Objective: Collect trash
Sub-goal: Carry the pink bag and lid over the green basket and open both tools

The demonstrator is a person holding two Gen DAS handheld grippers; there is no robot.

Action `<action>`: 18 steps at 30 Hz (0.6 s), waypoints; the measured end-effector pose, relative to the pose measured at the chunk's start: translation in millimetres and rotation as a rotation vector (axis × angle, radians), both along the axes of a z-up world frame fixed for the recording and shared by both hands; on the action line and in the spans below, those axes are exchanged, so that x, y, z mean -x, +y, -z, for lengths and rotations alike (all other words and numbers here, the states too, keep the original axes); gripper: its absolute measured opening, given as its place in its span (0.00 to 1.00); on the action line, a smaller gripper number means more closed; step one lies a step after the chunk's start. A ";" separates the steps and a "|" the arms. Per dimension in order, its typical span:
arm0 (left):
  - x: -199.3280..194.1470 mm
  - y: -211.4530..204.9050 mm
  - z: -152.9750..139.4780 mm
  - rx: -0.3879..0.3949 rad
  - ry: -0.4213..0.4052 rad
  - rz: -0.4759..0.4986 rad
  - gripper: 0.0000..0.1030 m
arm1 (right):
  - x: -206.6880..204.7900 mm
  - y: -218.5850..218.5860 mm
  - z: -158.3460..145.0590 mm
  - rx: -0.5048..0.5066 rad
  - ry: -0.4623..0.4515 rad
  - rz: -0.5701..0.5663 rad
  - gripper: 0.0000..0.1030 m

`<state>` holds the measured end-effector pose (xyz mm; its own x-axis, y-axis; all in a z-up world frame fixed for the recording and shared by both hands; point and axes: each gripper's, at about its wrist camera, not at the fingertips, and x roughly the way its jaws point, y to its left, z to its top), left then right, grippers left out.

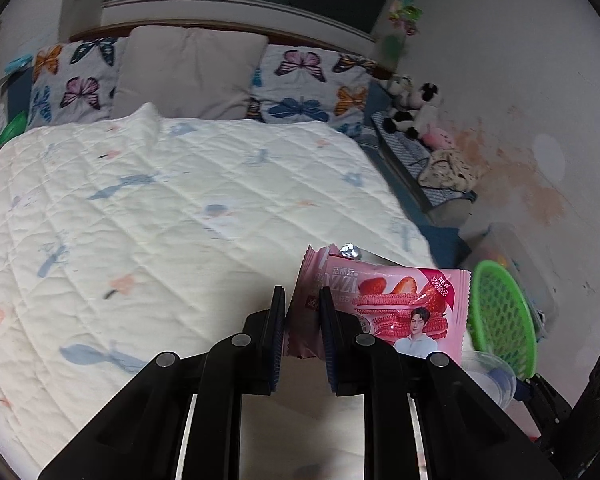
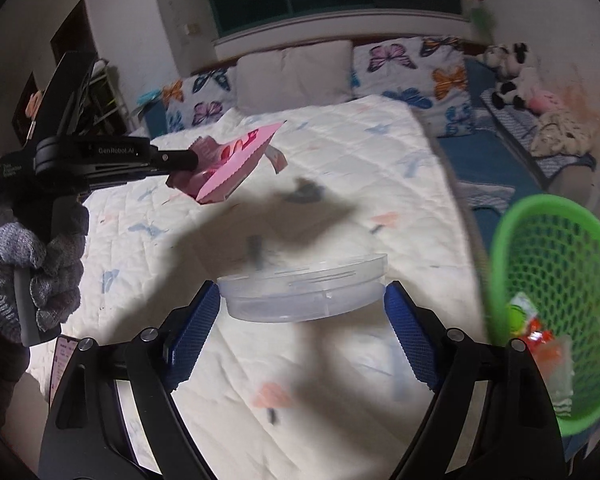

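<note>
My left gripper (image 1: pixel 302 300) is shut on a pink strawberry-biscuit wrapper (image 1: pixel 396 304), held in the air above the quilted bed (image 1: pixel 160 208). In the right wrist view the same wrapper (image 2: pixel 232 164) hangs from the left gripper (image 2: pixel 188 160) over the bed (image 2: pixel 260 360). My right gripper (image 2: pixel 302 300) is shut on a clear plastic lid (image 2: pixel 304 292), gripped across its width between the blue pads (image 2: pixel 198 328). A green mesh basket (image 2: pixel 556 280) with some wrappers inside stands to the right of the lid; it also shows in the left wrist view (image 1: pixel 504 316).
Butterfly pillows (image 1: pixel 308 84) and a beige pillow (image 1: pixel 188 72) line the headboard. Stuffed toys (image 1: pixel 412 108) and folded cloth (image 1: pixel 448 168) lie on a blue bench by the right wall. A dark wrapper scrap (image 2: pixel 306 192) lies on the quilt.
</note>
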<state>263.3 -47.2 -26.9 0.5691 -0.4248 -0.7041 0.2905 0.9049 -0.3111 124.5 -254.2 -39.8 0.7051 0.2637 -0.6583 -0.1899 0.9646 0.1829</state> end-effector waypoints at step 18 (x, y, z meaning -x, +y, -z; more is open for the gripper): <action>31.4 -141.4 -16.2 -0.023 -0.031 0.200 0.17 | 58.1 -146.2 -6.1 -0.020 -0.023 0.315 0.75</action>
